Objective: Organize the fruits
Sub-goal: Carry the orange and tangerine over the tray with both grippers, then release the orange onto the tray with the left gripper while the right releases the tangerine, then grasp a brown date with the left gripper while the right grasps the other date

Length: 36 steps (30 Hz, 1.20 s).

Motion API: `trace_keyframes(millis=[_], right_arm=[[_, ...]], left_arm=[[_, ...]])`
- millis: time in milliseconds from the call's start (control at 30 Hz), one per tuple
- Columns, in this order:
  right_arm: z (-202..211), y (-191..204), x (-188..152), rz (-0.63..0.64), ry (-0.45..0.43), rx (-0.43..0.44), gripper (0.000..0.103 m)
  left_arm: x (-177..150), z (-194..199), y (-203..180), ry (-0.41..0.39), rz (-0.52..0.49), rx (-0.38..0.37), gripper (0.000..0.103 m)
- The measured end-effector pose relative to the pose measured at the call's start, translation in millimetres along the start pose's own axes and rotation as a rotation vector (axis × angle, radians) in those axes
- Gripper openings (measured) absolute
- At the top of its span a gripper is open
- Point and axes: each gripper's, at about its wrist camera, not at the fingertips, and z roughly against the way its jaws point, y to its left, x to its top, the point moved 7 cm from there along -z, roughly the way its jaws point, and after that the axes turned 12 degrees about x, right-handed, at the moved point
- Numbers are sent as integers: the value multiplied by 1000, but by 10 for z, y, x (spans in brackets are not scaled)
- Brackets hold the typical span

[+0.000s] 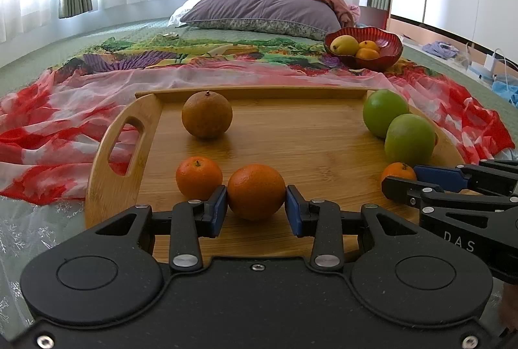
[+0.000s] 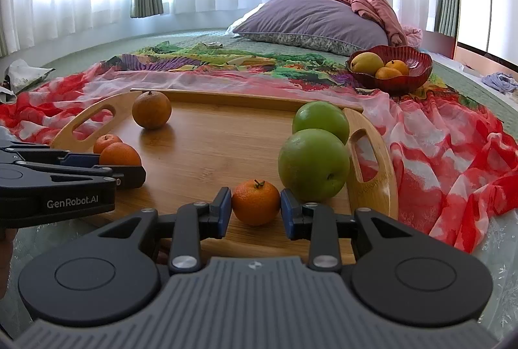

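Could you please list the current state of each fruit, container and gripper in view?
left gripper: jaws shut on the larger orange
right gripper: jaws shut on the small mandarin
second mandarin: loose on the tray, beside the left gripper
brown fruit: resting free at the tray's far side
two green fruits: touching, by the right handle
wooden tray: flat on the cloth
red bowl: upright, holding three yellow-orange fruits

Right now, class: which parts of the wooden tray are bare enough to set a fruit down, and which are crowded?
The wooden tray is bare across its middle, between the brown orange and the two green apples. Its near edge is crowded: both grippers and three tangerines sit there. The red bowl has bare room on its right side.
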Motion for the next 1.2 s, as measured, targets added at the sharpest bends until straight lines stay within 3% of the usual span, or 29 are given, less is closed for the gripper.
trace_keyframes(millis=[267, 333, 433, 767, 1133, 1200], right_arm=[[5, 4, 2, -3, -1, 1, 43], [22, 8, -7, -3, -4, 4, 51], [79, 25, -9, 18, -15, 4, 55], [314, 150, -55, 71, -34, 23, 57], [470, 327, -228, 114, -14, 85, 59], [477, 325, -255, 113, -9, 92, 59]], left_arm=[[-2, 4, 7, 2, -3, 3, 38], [-3, 32, 19, -8, -9, 6, 39], [1, 112, 40, -28, -20, 4, 45], [-88, 437, 180, -51, -8, -9, 54], [-338, 655, 60, -15, -76, -77, 56], [-370, 654, 21, -1, -78, -97, 50]])
